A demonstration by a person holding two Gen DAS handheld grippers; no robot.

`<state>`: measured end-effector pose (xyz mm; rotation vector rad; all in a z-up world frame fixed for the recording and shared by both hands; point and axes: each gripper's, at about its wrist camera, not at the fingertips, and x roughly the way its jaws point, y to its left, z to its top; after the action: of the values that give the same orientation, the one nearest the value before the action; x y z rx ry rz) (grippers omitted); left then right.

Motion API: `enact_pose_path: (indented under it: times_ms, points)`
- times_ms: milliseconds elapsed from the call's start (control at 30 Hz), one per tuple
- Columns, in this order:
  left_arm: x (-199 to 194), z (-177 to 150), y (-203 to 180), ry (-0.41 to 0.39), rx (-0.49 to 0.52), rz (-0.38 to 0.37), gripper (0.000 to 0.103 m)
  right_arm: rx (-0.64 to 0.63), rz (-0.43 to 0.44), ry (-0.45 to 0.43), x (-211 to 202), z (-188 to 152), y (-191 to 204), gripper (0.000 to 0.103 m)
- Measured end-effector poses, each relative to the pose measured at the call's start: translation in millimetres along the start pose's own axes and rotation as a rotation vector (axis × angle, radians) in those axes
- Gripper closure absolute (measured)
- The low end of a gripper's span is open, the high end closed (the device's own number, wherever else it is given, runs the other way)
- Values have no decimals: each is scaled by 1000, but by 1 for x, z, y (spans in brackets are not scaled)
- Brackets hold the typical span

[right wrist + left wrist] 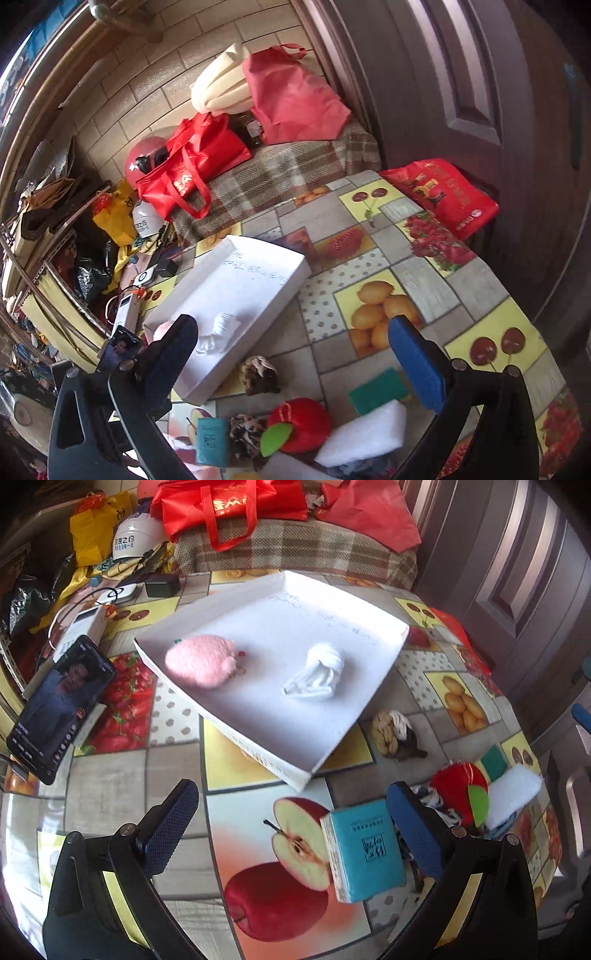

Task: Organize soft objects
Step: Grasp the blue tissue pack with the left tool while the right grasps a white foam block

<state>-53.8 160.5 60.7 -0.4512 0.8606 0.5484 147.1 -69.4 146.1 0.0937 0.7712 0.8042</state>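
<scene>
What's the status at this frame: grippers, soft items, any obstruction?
Left gripper and right gripper open, empty. Pink plush and white sock in tray; brown sock, red plush outside. Nothing blocking.

The handwriting on the white tray (384, 653) floor is too faint to read.

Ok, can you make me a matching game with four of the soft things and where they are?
Things:
1. pink plush
2. teal tissue pack
3. brown knotted sock
4. white foam block

Places:
A. on the table just outside the box's right side
B. inside the white box, left part
C. beside the red apple plush, near the table's right edge
D. on the apple picture, in front of the left hand-held gripper

Pairs: 1-B, 2-D, 3-A, 4-C
</scene>
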Motion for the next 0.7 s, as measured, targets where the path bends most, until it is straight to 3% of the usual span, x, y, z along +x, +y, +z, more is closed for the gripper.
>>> enact_pose_path:
  times_ms: [200,300,500,600,700]
  points:
    - [14,-27,-12,91,22,9,0,158,-107,96,-5,-45,-60,0]
    - [22,-32,-15,134,11,9,0,207,-128,88,-14,-51,-75,0]
    - [38,-34,-36,184,51,-24,0,190,-147,51,-26,-50,-78,0]
    - [44,-36,-44,190,93,-3,0,148,-154,75,-19,-52,-76,0]
    - [44,-37,-35,192,73,-3,11,80,-143,143,-3,-56,-69,0]
